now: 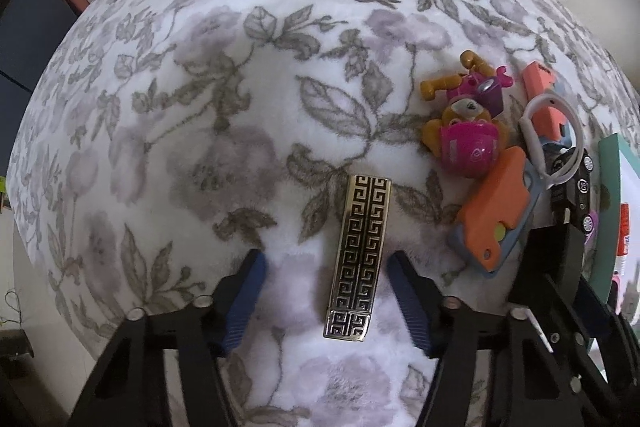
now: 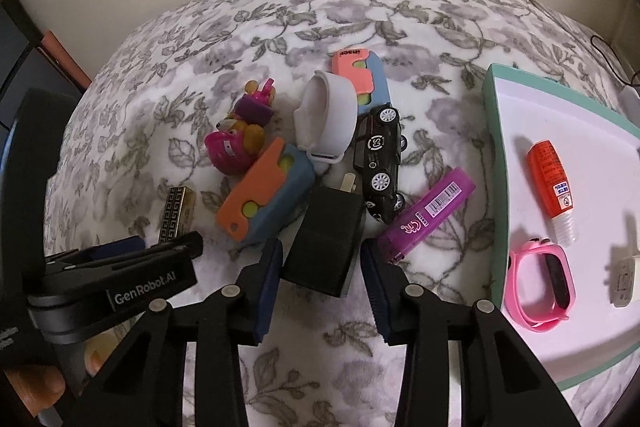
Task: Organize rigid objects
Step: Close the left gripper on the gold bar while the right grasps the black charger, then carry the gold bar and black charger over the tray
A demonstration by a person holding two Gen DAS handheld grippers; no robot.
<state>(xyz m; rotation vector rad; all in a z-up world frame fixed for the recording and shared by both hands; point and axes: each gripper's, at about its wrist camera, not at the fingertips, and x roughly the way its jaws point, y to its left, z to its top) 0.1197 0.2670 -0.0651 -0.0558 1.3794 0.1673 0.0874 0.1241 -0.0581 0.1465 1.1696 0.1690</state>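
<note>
- Left claw sits wide open around the gold-and-black lighter, not touching it, so it looks lined up for a grab.
- Right claw is open too, straddling the black charger on the blanket.
- Tray on the right already holds the pink watch and glue bottle, so I'd guess that's the drop spot.

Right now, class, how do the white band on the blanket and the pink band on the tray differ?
The white band stands on edge among the toys, plain all round; the pink band lies flat on the tray, with a dark oblong face. The white one looks wider. Both are closed loops, untouched by any fingers.
</note>
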